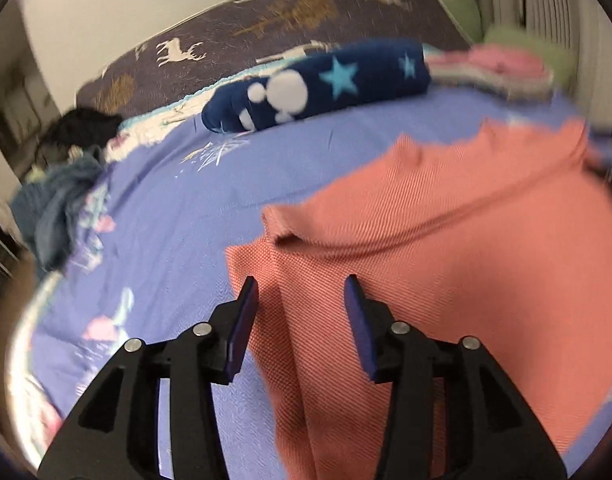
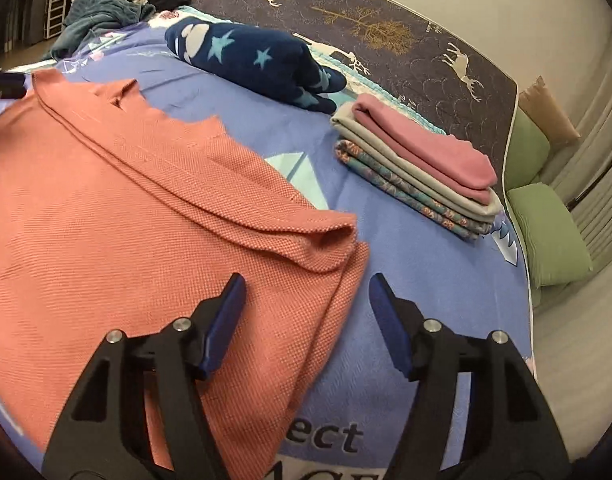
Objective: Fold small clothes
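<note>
Salmon knit garment point(image 2: 125, 216) flat, left gripper point(image 1: 301, 286) and right gripper point(image 2: 303, 284) parted, empty

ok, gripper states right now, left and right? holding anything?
Left gripper: open, holding nothing; the salmon knit garment lies under its fingers.
Right gripper: open, holding nothing; it is over the garment's right edge.

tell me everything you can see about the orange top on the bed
The orange top is a coarse, woven-looking salmon-orange garment lying flat on the purple bedspread, partly folded: a sleeve is doubled over the body, its open cuff near the right edge. The far edge looks jagged. Both grippers are open above its near corners, the left gripper and the right gripper; neither pinches the cloth. Nothing else touches it.
</note>
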### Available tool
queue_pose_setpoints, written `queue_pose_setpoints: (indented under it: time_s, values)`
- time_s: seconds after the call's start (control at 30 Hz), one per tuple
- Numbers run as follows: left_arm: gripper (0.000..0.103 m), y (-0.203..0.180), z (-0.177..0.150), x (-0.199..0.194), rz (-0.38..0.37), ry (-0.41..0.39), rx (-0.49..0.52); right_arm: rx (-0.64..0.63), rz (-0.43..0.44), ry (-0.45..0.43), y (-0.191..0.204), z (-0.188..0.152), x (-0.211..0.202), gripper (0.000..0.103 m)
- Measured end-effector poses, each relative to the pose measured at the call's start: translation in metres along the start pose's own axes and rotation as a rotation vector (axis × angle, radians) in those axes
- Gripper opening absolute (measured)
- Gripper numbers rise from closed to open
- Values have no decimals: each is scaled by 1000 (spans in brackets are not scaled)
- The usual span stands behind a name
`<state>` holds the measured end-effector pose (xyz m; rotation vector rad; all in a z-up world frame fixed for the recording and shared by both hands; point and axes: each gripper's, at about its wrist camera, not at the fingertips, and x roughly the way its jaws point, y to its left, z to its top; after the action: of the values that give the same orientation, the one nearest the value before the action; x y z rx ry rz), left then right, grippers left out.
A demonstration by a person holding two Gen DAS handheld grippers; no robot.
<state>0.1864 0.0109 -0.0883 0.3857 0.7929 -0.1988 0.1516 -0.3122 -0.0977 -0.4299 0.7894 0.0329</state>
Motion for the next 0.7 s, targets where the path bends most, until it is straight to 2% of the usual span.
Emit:
queue_pose_setpoints:
  time_s: [0.07, 0.27, 0.7]
  values:
    - [50, -3, 4, 2, 36, -22, 27, 37, 2, -1, -5, 5, 4, 66]
    - [51, 1, 19, 14, 51, -4, 21, 45, -8, 3, -8, 14, 15, 66]
    - [51, 8, 46, 38, 51, 11, 2, 54, 6, 1, -15, 22, 26, 66]
